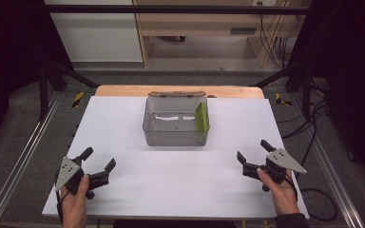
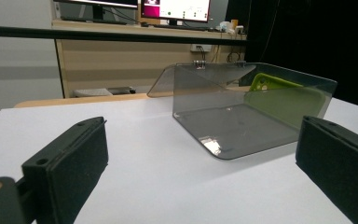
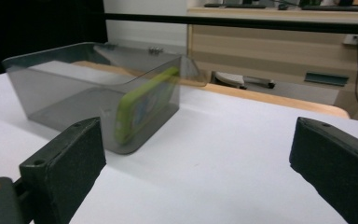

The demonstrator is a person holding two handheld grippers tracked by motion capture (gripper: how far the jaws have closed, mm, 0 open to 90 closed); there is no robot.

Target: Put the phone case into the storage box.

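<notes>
While both claws rest with jaws spread wide, the left claw (image 1: 98, 163) and right claw (image 1: 253, 153) sit near the front corners of the white table (image 1: 123, 123), well apart from the smoky transparent plastic box (image 1: 176, 135); a lime-green phone case (image 1: 201, 117) leans upright against its right wall.

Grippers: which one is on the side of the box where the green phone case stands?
The right gripper. The green case leans against the box's right wall, facing that gripper; the left gripper faces the bare wall.
</notes>
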